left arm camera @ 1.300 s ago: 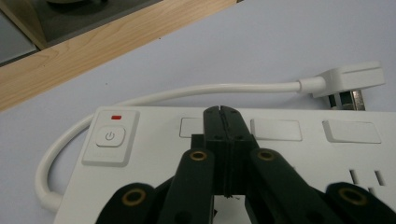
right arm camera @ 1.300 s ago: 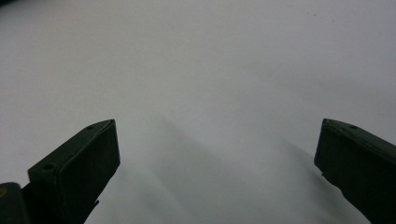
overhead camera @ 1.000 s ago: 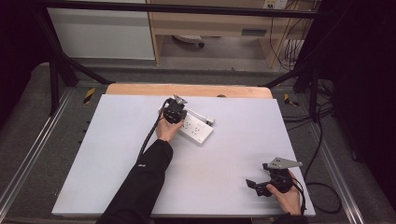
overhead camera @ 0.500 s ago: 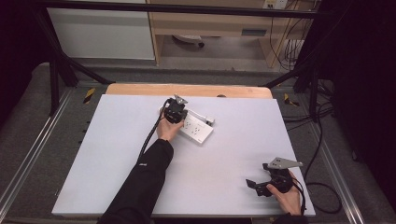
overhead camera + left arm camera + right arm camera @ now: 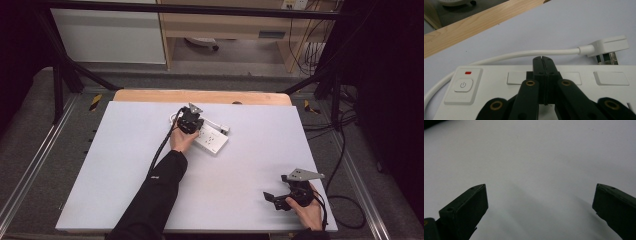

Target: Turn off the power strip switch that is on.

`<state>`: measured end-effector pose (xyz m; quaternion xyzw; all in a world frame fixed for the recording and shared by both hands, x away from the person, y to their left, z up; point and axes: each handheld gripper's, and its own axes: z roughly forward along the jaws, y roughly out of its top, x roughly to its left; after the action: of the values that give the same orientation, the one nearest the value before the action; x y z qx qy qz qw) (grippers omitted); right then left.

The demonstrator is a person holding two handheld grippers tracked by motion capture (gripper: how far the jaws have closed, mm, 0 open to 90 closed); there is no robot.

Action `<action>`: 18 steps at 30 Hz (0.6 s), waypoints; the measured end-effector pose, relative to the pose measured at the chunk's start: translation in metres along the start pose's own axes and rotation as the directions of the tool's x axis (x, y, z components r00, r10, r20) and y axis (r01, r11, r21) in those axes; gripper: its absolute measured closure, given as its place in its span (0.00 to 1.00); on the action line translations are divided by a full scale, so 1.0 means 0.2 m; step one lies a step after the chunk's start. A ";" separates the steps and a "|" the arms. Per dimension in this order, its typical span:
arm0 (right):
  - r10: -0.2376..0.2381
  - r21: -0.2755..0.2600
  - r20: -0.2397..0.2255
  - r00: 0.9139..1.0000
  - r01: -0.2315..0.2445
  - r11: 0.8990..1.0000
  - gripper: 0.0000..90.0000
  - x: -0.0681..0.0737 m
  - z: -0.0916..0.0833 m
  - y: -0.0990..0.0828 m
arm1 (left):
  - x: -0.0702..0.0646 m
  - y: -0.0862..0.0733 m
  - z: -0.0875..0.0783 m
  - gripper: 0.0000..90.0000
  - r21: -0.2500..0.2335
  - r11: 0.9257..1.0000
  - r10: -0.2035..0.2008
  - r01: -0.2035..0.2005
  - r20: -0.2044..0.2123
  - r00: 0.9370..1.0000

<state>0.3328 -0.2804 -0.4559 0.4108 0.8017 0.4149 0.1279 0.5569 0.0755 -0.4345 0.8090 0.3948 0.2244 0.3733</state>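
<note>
- Power strip (image 5: 211,139): a white one, lying flat on the white table (image 5: 125,165), toward the far middle of it, just short of the wooden strip (image 5: 150,96) along the far edge.
- In the left gripper view I see the power strip's top face (image 5: 579,75), with a power button (image 5: 463,84) and a small red indicator (image 5: 468,73) at one end, and a row of flat white covers along it.
- Its white cord (image 5: 524,54) curves along the far side of the strip and ends in a flat white plug (image 5: 610,46) whose metal pins lie on the table just beyond the strip.
- My left gripper (image 5: 192,121) sits over the strip. Its jaws are pressed together with nothing between them, the tips pointing down at the strip's top face between two covers; I cannot tell whether they touch it.
- My right gripper (image 5: 280,198) is well apart from the strip, near the table's front right corner. Its jaws stand wide apart over bare table and hold nothing.
</note>
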 end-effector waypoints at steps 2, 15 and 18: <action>0.002 0.000 -0.001 1.000 -0.002 1.000 0.01 0.00 0.00 0.00 | 0.01 0.00 0.00 1.00 0.004 1.000 0.010 -0.010 0.005 1.000; 0.000 0.001 0.000 1.000 0.000 1.000 0.01 0.00 0.00 0.00 | 0.01 0.02 -0.06 1.00 -0.003 1.000 0.018 -0.017 0.021 1.000; 0.002 -0.004 -0.001 1.000 -0.002 1.000 0.01 0.00 0.00 0.00 | 0.02 0.03 -0.10 1.00 -0.002 1.000 0.013 -0.013 0.021 1.000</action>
<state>0.3324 -0.2804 -0.4558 0.4111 0.8006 0.4168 0.1276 0.5491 0.0851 -0.4168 0.8135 0.3854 0.2185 0.3768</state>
